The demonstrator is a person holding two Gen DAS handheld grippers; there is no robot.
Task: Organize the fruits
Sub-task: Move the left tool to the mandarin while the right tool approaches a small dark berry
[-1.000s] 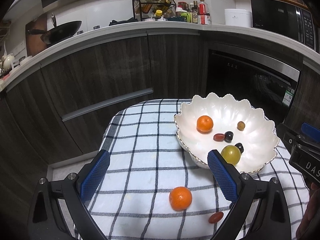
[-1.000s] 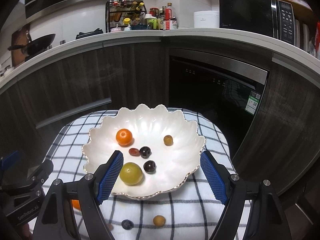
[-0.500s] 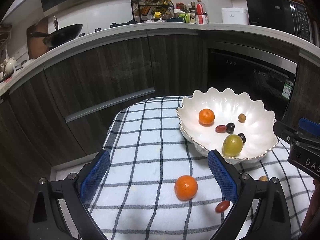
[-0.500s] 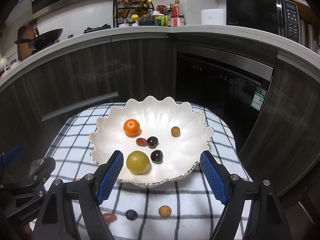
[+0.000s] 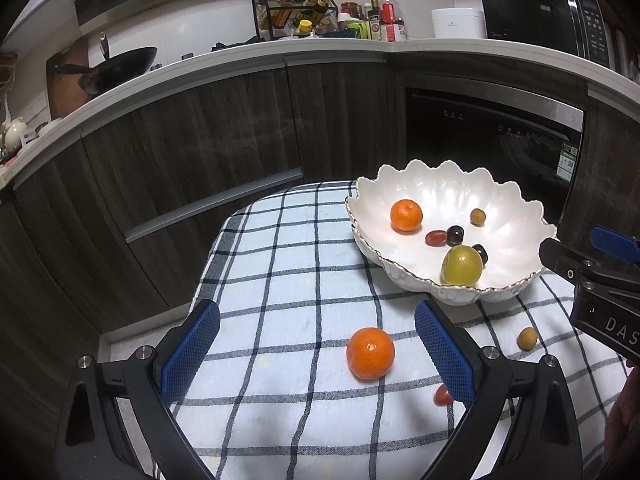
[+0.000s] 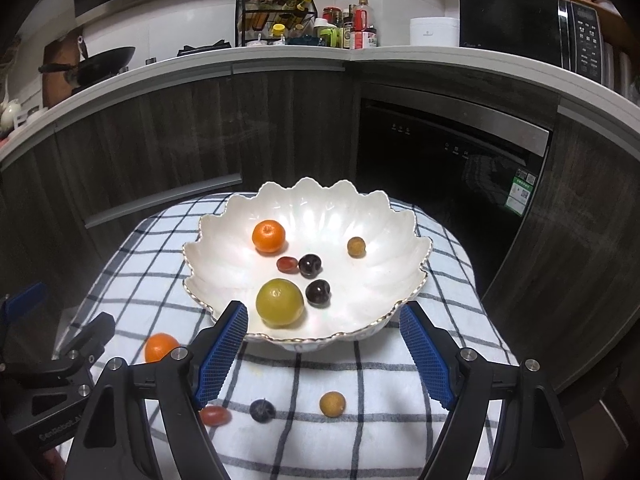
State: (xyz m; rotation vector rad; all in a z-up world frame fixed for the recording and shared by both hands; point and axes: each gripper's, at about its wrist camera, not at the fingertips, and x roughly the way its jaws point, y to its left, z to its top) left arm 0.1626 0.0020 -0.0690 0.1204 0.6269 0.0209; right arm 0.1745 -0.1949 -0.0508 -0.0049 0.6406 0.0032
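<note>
Fruit lies in two places: some in the white scalloped bowl (image 6: 224, 264), some loose on the checked cloth (image 5: 288, 280) that covers the desk. Inside the bowl you have a small orange (image 6: 269, 235), a yellow-green round fruit (image 6: 279, 302), two dark cherries (image 6: 310, 265), a red grape tomato (image 6: 287, 264) and a small tan fruit (image 6: 355, 247) off toward the far right.

Your left gripper (image 5: 316, 344) has its fingers spread wide and released, gripping nothing. A second orange (image 5: 370, 353) sits on the cloth between them, nearer the right finger (image 5: 444, 354) and touching neither. A red tomato (image 5: 442, 395) peeks out just behind that finger's lower edge, and a tan fruit (image 5: 527, 338) lies farther right, near the bowl's foot.

Your right gripper (image 6: 324, 354) is also released; its jaws have just been closing a little, with nothing pressed between them. Its blue fingers (image 6: 222, 354) frame the near rim of the bowl. On the cloth below and between them lie a dark blue berry (image 6: 262, 409) and the tan fruit (image 6: 332, 403); the red tomato (image 6: 215, 415) shows beside the left finger's base.

Writing is scarce. In the left wrist view, the body of your right gripper at the right edge reads "DAS", cut off by the frame. In the right wrist view, the left gripper's body carries small lettering too blurred to read. A green and white sticker (image 6: 521, 192) sits on the dark appliance door, its print too small to make out, as are the bottle labels on the back counter.
</note>
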